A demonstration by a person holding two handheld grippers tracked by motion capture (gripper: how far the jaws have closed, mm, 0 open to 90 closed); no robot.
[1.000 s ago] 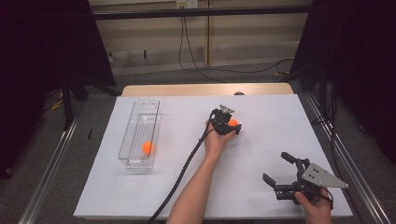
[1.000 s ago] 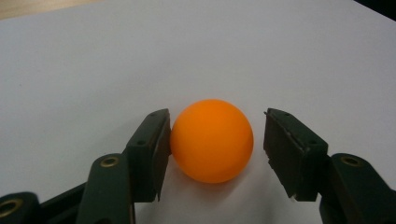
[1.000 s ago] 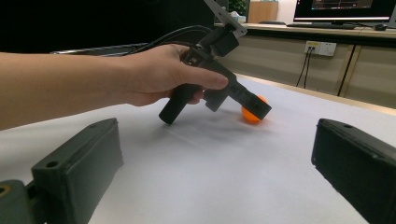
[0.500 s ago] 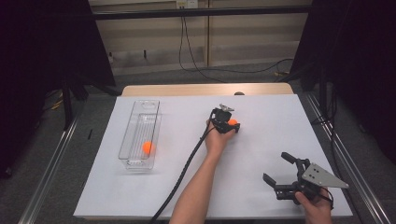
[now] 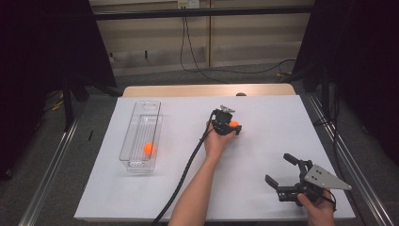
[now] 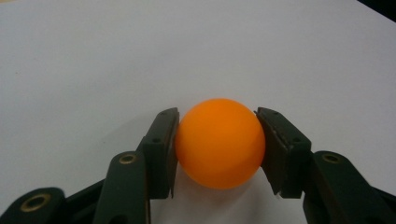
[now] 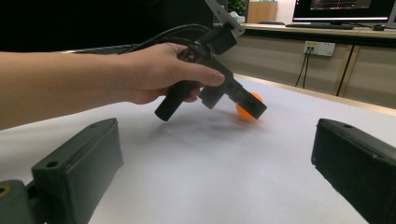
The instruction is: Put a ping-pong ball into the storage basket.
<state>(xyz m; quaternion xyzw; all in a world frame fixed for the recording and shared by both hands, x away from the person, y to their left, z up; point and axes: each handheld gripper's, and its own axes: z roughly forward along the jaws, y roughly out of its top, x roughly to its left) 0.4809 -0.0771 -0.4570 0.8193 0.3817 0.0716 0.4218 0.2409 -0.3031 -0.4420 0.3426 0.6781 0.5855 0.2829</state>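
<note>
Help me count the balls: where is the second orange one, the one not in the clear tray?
In the high view the orange ball sits near the middle of the white table, clamped in the left claw, right of the clear tray.

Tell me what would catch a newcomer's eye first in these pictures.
First, the orange ball pinched between the left tongs near the middle of the white table, their jaws having just closed on it. Next, a second orange ball inside the clear tray at the table's left. Last, the right tongs held wide open at the near right corner.
</note>
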